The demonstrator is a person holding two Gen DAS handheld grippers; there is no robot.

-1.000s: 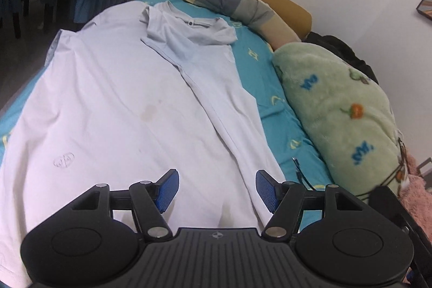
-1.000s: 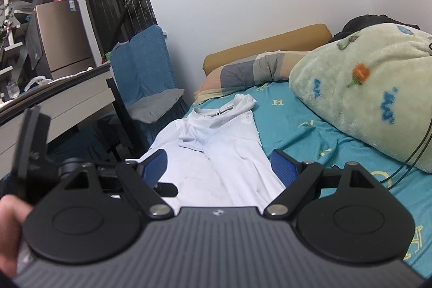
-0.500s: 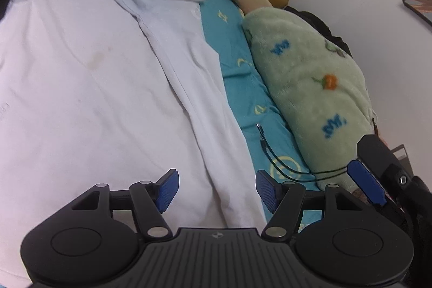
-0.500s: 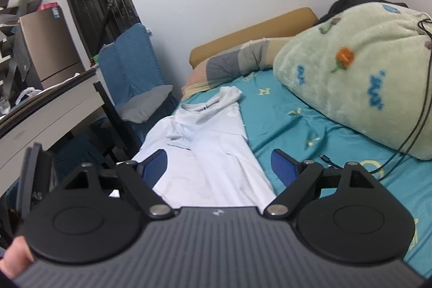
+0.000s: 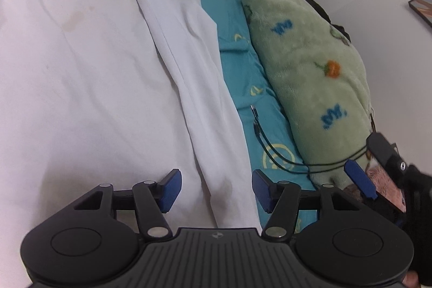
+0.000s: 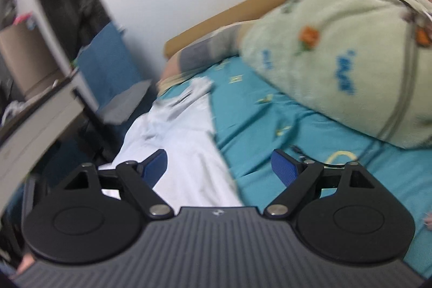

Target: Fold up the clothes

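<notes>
We see a white shirt (image 5: 102, 77) spread flat on the bed (image 5: 243, 88), filling the left wrist view from nine o'clock to the centre, its collar up at twelve o'clock. One side of it is folded inward, making a long strip that runs from the collar down toward six o'clock beside the teal sheet.

Our left hand-held gripper (image 5: 216, 189) hangs over the lower end of that folded strip. Its jaws have just been closing a little, yet they stand apart, with the cloth lying below the gap and neither blue pad pressing it.

At three to four o'clock in that view the right hand-held gripper (image 5: 371, 163) shows beside a green fleece blanket (image 5: 318, 77), where a black cable (image 5: 272, 150) trails across the sheet. In its own blurred view the right hand-held gripper (image 6: 220, 166) has its jaws wide apart and empty, above the shirt's (image 6: 186, 153) edge where it meets the sheet. A tan headboard (image 6: 224, 18) sits at twelve o'clock.
</notes>
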